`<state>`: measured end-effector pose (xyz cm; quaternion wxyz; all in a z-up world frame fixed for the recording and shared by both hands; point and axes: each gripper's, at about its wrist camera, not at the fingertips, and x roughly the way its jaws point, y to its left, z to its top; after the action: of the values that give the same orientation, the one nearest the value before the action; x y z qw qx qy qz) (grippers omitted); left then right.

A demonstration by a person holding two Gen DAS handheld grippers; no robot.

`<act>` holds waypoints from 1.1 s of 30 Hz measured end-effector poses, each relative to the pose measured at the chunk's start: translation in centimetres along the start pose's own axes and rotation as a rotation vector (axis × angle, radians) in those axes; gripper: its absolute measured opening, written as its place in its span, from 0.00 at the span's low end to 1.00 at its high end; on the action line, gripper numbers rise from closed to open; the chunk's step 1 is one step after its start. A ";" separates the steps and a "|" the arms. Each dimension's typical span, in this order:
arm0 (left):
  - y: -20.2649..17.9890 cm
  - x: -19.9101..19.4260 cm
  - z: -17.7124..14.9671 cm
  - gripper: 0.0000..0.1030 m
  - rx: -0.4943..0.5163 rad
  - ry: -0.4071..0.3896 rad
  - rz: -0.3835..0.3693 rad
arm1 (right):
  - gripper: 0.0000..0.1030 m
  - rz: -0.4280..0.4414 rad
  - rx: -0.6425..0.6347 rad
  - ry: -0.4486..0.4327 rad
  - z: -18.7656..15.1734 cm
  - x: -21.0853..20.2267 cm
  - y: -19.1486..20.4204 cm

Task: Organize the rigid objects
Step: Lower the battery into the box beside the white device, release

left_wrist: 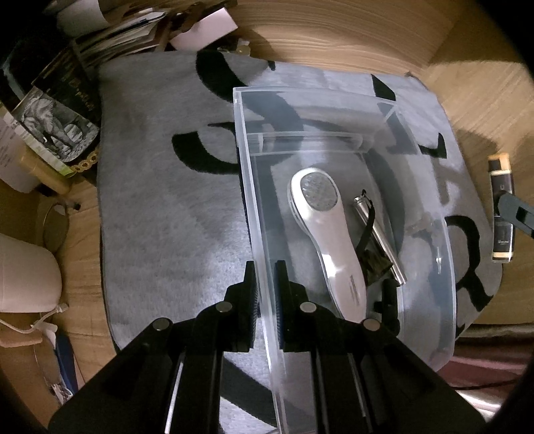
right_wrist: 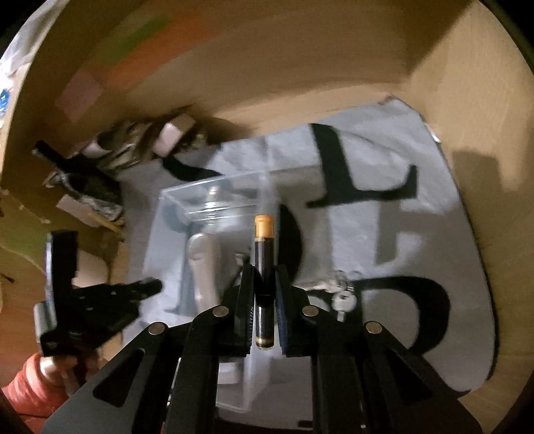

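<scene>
The clear plastic box (left_wrist: pixel 333 140) stands on a grey mat (left_wrist: pixel 167 200) printed with large black letters; in the right wrist view an "L" and part of a rounded letter can be read, the rest is cut off or covered. Inside the box lie a white handheld device (left_wrist: pixel 328 240) with a dotted round head, small print on its handle too fine to read, and beside it a slim silver tube (left_wrist: pixel 380 237) with a black strap.

The left tool (left_wrist: pixel 266 267) is clamped on the box's near left wall, one finger outside and one inside. The right tool (right_wrist: pixel 263 270) is closed on a dark slim tube with gold caps (right_wrist: pixel 263 263), held lengthwise between its fingers above the box's right edge; that view is blurred. In the left wrist view the same tube shows at the far right, with a faint label that cannot be read.

A bunch of keys (right_wrist: pixel 340 290) lies on the mat just right of the box. The mat sits on a wooden table (left_wrist: pixel 333 30) with wooden walls behind and to the right. The box's open top is unobstructed, and bare mat lies left of it. Books and papers (left_wrist: pixel 60 110) crowd the far left corner. A hand with a red sleeve (right_wrist: pixel 30 384) shows at lower left.
</scene>
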<state>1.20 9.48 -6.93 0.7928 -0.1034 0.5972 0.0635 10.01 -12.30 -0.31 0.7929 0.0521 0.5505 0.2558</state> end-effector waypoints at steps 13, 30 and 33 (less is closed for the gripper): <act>0.3 -0.1 0.0 0.08 0.030 0.001 -0.035 | 0.10 0.091 -0.131 0.155 -2.2 5.5 6.0; 0.1 -0.1 -0.1 0.08 0.037 -0.001 -0.034 | 0.13 0.086 -0.178 0.274 -4.7 8.9 7.7; 0.1 -0.1 -0.1 0.08 0.034 -0.002 -0.030 | 0.14 0.082 -0.176 0.248 -4.4 7.9 7.6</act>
<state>1.02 9.53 -6.87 0.7958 -0.0990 0.5960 0.0415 5.49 -2.96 -5.98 0.7093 -0.0271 0.6171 0.3396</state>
